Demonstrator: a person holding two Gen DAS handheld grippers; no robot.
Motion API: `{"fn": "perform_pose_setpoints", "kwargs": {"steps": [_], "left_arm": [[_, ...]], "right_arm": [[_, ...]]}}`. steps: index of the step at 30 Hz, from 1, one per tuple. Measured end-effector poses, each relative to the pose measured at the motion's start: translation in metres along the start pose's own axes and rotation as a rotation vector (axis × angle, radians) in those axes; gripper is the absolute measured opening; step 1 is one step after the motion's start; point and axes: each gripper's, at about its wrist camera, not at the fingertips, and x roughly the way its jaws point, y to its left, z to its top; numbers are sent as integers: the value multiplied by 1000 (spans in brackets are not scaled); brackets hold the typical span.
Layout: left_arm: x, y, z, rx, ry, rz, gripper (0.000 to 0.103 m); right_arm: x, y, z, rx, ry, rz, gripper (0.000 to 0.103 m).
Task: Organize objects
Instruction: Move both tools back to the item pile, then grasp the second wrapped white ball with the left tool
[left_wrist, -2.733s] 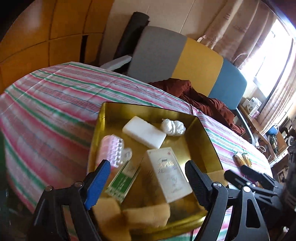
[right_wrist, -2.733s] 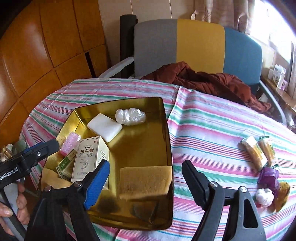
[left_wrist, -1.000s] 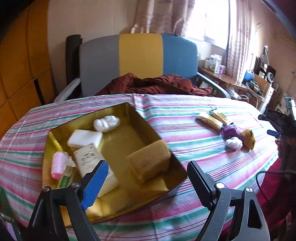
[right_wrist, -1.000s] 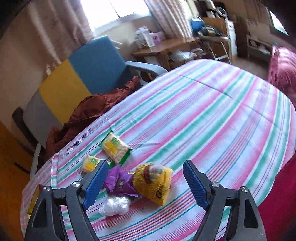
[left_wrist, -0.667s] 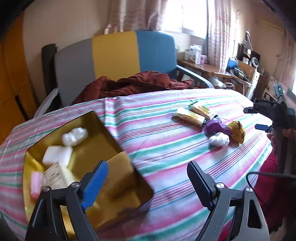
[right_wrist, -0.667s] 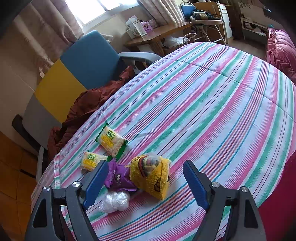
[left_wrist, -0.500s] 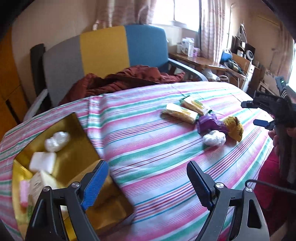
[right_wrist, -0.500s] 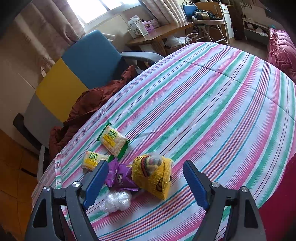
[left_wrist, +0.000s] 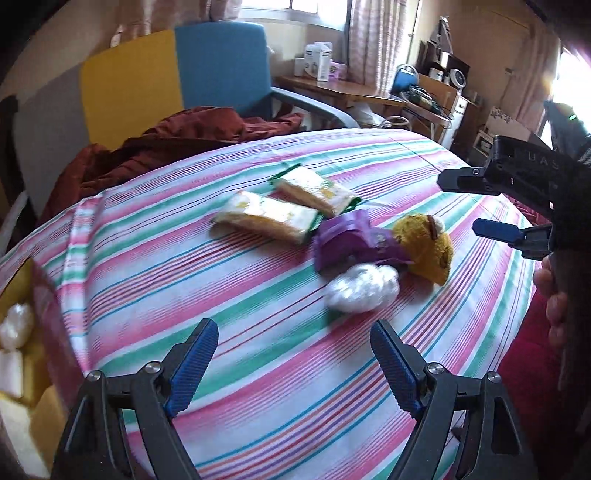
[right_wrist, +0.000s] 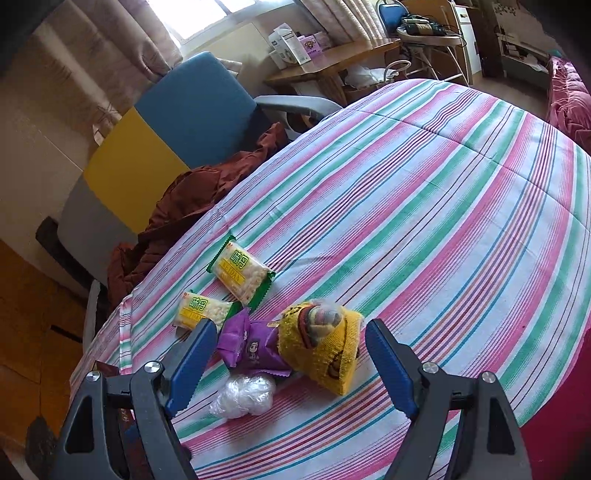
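On the striped tablecloth (right_wrist: 424, 206), near the table's edge by the person's side, a small cluster lies together: two yellow snack packets (right_wrist: 242, 275) side by side toward the chair, a purple packet (right_wrist: 255, 349) just beside them, a yellow sock bundle (right_wrist: 325, 347) touching the purple one, and a crumpled clear plastic ball (right_wrist: 243, 397) closest to the edge. The right gripper (right_wrist: 291, 363) hangs over the cluster, jaws wide apart and empty. The left gripper (left_wrist: 293, 367) stands open too, nothing between its jaws, short of the plastic ball (left_wrist: 364, 290). The gold tray (left_wrist: 22, 354) sits at the table's left edge.
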Motion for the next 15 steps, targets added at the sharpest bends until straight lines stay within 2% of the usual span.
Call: {"fn": "perform_pose_setpoints", "kwargs": {"steps": [6, 10, 11, 12, 13, 14, 15], "left_arm": [[33, -29, 22, 29, 26, -41, 88], [62, -41, 24, 49, 74, -16, 87], [66, -40, 23, 44, 79, -15, 75], [70, -36, 21, 30, 92, -25, 49], [75, -32, 18, 12, 118, -31, 35], [71, -27, 15, 9, 92, -17, 26], [69, -22, 12, 6, 88, -19, 25]], "right_arm": [[2, -2, 1, 9, 10, 12, 84], [3, -1, 1, 4, 11, 9, 84], [3, -1, 1, 2, 12, 12, 84], [3, 0, 1, 0, 12, 18, 84], [2, 1, 1, -5, 11, 24, 84], [2, 2, 1, -12, 10, 23, 84], [3, 4, 1, -19, 10, 22, 84]]}}
